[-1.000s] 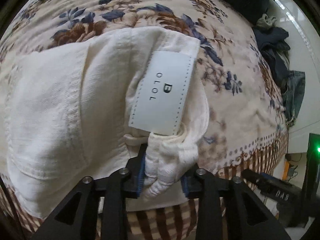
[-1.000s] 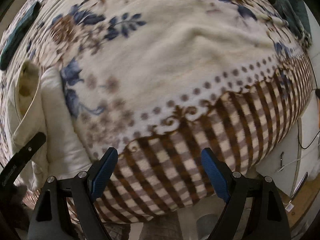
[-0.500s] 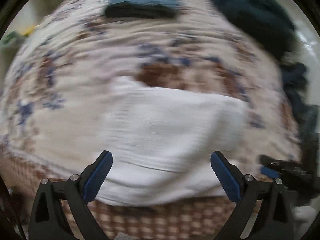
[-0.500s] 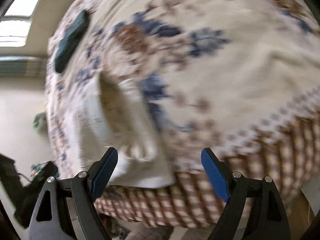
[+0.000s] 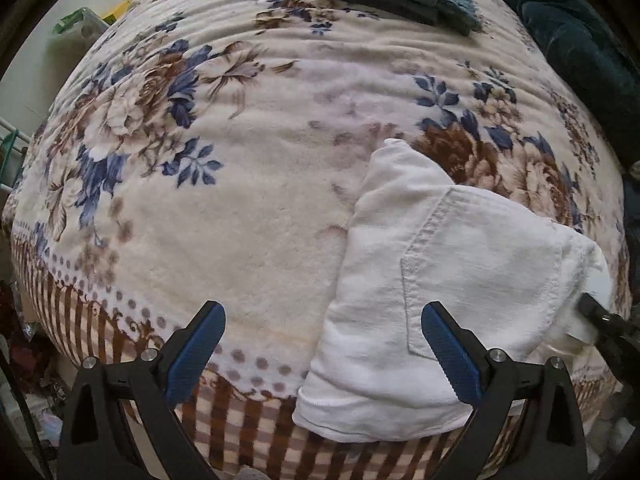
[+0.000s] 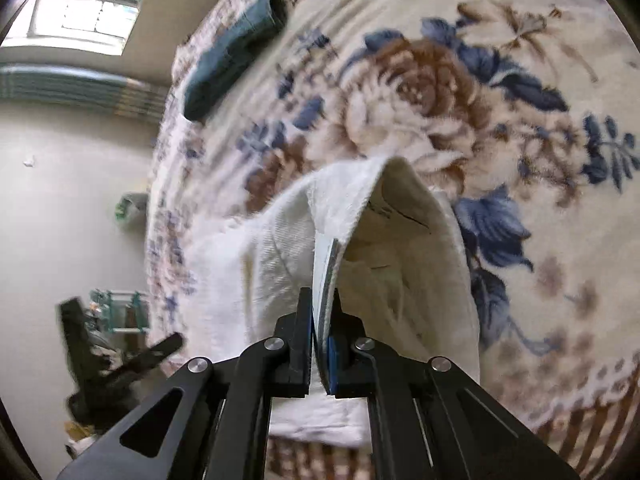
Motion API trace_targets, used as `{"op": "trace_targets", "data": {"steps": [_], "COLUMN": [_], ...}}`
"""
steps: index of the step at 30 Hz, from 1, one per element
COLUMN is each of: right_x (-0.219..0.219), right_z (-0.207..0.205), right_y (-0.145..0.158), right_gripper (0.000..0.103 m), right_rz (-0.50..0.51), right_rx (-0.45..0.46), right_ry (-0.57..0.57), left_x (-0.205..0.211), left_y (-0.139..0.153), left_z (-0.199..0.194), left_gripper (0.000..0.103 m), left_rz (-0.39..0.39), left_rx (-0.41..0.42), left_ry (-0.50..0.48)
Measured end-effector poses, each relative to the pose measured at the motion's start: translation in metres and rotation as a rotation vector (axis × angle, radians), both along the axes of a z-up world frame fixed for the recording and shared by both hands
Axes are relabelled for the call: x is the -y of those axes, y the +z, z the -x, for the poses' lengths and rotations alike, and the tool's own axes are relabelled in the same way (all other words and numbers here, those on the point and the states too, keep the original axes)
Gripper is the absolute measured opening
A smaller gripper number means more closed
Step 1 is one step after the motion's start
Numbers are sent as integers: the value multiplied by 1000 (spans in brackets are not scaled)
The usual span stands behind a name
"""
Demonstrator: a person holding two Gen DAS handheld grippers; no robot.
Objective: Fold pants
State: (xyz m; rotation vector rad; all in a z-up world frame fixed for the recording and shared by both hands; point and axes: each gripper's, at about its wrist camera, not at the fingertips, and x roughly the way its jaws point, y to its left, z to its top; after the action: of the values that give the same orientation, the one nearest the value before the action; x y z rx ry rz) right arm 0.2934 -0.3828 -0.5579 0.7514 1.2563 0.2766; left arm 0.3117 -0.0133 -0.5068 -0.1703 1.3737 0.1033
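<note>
The white pants [image 5: 436, 280], soft, light and floppy on the bed [image 5: 248, 184], lie under the wide left tool [image 5: 324, 344], while the right tool [image 6: 320, 320], just closed, pinches their labelled waistband edge, probably the firmest hold.

Floral blanket [image 5: 248, 208], bright window [image 6: 84, 20], pale wall [image 6: 72, 184]

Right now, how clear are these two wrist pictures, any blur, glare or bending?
Left wrist view: sharp, the white pants pocket stitching reads clearly; fisheye bulges the floral blanket into a dome. Right wrist view: softer, motion blur smears the blanket's left edge, and the window at top left is blown out.
</note>
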Motion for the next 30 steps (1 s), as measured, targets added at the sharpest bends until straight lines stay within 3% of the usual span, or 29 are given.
{"op": "trace_targets", "data": {"steps": [3,5,9,11,13,14,16,18,20,22,25,27,29,30], "right_x": [32,49,73,74,73,73,74,75,72,68,56,46,40,37], "right_z": [20,28,36,34,29,30,39,56,74,93,113,118,119,120], "right_y": [29,29,-10,-29,-39,-38,-28,-21,-25,-35,-54,-66,-67,-61], "right_gripper": [6,6,7,10,36,42,68,73,73,73,73,70,25,22], "right_rz": [14,80,129,52,-40,-64,-108,-119,-124,-116,-164,-212,-205,-164], "right_rx": [1,-56,-227,-268,-300,-306,-263,-255,-294,-348,-403,-406,-358,-332], "right_ry": [-89,-111,-153,-164,-172,-189,-232,-280,-310,-348,-385,-402,-432,-439], "left_x": [-1,-1,0,2,7,7,11,19,28,38,52,52,46,41], "left_y": [6,8,5,-8,-21,-32,-43,-59,-75,-86,-86,-85,-84,-85], "left_z": [-4,-11,-36,-61,-82,-97,-117,-136,-151,-159,-158,-157,-159,-163], "left_gripper": [100,100,100,100,100,100,100,100,95,35,32,29,25,24], "left_rz": [36,53,133,207,254,285,300,311,334,346,284,277,261,254], "left_rx": [16,26,31,3,-33,-59,-77,-113,-141,-147,-116,-104,-85,-82], "left_ry": [-14,-22,-24,-33,-43,-49,-74,-124,-172,-223,-324,-338,-330,-323]}}
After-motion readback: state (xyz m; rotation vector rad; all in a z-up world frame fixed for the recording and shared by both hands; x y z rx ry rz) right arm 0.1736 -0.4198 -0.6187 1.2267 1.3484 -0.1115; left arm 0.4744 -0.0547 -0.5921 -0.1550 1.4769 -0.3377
